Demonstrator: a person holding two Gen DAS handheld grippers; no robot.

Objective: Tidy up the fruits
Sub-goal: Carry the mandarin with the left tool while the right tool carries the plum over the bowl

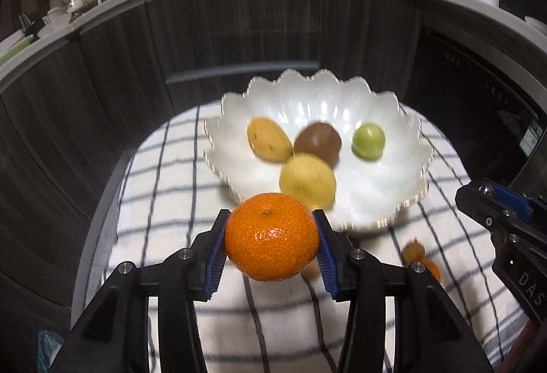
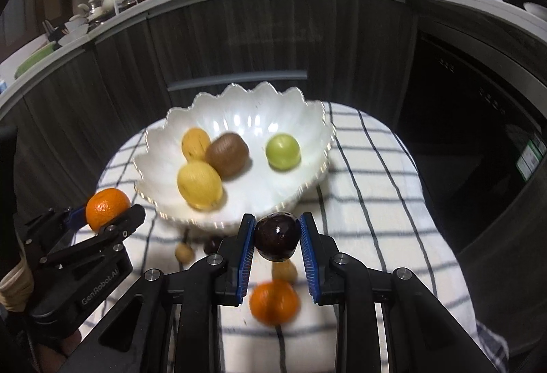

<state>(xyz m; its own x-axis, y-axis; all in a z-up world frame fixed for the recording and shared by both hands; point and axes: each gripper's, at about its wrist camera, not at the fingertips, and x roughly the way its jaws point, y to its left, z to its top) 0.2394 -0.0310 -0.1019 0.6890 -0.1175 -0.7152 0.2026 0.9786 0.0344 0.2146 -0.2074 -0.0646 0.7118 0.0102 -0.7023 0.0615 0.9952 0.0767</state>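
The left gripper [image 1: 271,241] pinches a dimpled, glossy tangerine [image 1: 271,236], stem scar up, off the checked cloth [image 1: 164,202]. The right gripper [image 2: 277,238], nearly closed, clamps a smooth dark plum [image 2: 277,238]. Behind both, a scalloped white bowl [image 2: 301,188] holds a fuzzy kiwi [image 2: 227,154], lying slantwise.

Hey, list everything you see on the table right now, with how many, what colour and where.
Bowl: one, white, scalloped, on the checked cloth.
Fruit in bowl: four; two yellow, one brown, one green.
Mandarin: one, orange, held in left tool.
Dark fruit: one, deep purple, held in right tool.
Mandarin on cloth: one, orange, below right tool.
Small fruits on cloth: a few, tan and dark, blurred.
Left tool: black, blue pads.
Right tool: same.
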